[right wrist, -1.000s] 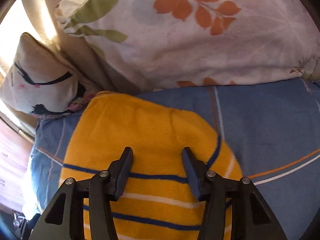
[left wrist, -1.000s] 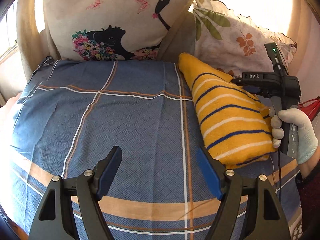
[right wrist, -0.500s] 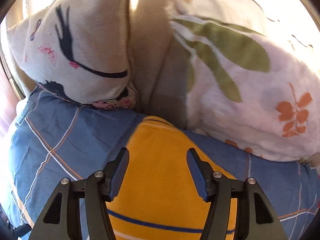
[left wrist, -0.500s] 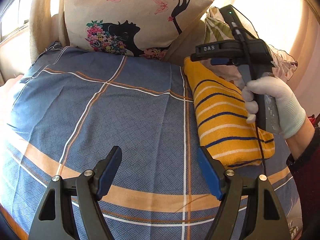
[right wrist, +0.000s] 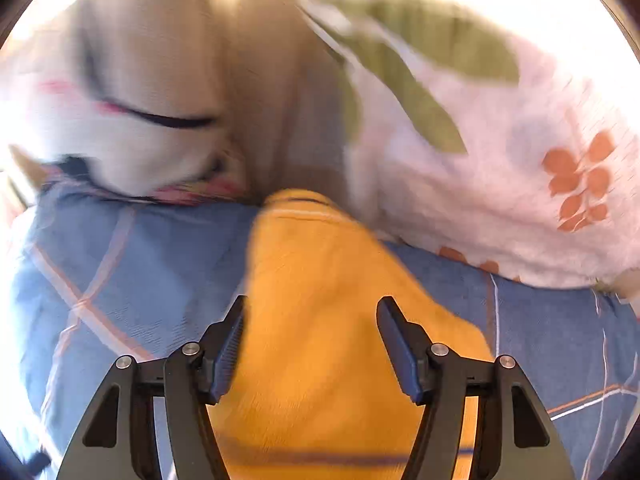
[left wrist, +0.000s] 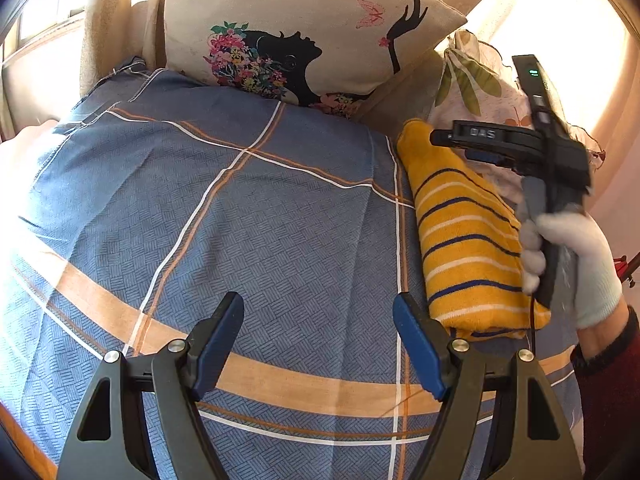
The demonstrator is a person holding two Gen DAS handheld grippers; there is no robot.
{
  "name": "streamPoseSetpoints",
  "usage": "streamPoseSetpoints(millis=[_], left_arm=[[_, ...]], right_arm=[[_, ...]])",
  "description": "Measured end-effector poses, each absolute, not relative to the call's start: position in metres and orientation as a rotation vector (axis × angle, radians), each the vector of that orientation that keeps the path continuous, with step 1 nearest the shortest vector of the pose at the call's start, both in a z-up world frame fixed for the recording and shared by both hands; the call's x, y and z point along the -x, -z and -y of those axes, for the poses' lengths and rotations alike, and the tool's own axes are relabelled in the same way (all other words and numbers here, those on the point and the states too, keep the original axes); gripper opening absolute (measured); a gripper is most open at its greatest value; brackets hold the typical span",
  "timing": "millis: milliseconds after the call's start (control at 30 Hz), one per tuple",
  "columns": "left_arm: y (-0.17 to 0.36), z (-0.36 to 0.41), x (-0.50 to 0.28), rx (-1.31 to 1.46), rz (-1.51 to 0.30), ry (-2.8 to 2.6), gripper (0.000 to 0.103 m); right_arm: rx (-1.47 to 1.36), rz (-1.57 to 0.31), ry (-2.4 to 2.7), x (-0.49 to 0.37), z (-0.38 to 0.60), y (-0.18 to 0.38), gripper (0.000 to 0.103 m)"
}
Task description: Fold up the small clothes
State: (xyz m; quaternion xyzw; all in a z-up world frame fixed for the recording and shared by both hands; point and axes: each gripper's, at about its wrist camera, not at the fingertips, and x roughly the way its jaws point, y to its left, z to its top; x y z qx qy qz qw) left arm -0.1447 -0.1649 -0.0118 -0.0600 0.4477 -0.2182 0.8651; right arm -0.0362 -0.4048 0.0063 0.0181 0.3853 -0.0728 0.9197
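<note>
Now R gripper (right wrist: 310, 336) has lifted off the folded shirt (left wrist: 468, 248) by bed's right edge, fingers wide, empty; L gripper (left wrist: 318, 336) wide too; fold looks done.

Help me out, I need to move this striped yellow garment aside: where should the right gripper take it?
Probably the near folded end of the yellow striped garment: that edge is thick, faces the right gripper, and lies free on the blue plaid bedsheet. Come in low from the near side; the far tip sits against the pillows.

a home: checked bedsheet (left wrist: 240, 220), printed cushions (left wrist: 304, 28) against the wall.
</note>
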Motion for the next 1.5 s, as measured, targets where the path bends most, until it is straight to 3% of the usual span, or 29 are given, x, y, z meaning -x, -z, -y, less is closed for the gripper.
streamPoseSetpoints(millis=[67, 167, 300, 400, 500, 600, 800, 1133, 1500], left_arm=[[0.013, 0.163, 0.144, 0.132, -0.941, 0.451, 0.076], [0.014, 0.161, 0.144, 0.146, -0.949, 0.452, 0.076], [0.011, 0.159, 0.151, 0.147, -0.937, 0.458, 0.076], [0.008, 0.16, 0.154, 0.146, -0.928, 0.462, 0.076], [0.006, 0.164, 0.157, 0.145, -0.923, 0.466, 0.076], [0.002, 0.17, 0.164, 0.14, -0.913, 0.483, 0.076], [-0.015, 0.173, 0.181, 0.1, -0.815, 0.484, 0.077], [-0.057, 0.187, 0.217, 0.039, -0.53, 0.401, 0.101], [-0.056, 0.238, 0.21, -0.038, -0.546, 0.36, 0.103]], right_arm=[[-0.051, -0.737, -0.011, 0.073, 0.38, -0.015, 0.06], [-0.144, -0.8, -0.236, 0.112, 0.359, -0.001, 0.047], [-0.287, -0.958, -0.336, 0.142, 0.357, 0.049, 0.042], [-0.336, -0.946, -0.344, 0.175, 0.368, 0.055, 0.041], [-0.348, -0.873, -0.365, 0.197, 0.377, 0.032, 0.045], [-0.291, -0.779, -0.266, 0.207, 0.391, 0.011, 0.062], [-0.43, -0.874, -0.156, 0.222, 0.441, 0.064, 0.062], [-0.457, -0.728, 0.041, 0.305, 0.471, 0.032, 0.068], [-0.359, -0.622, 0.254, 0.33, 0.477, 0.017, 0.079]])
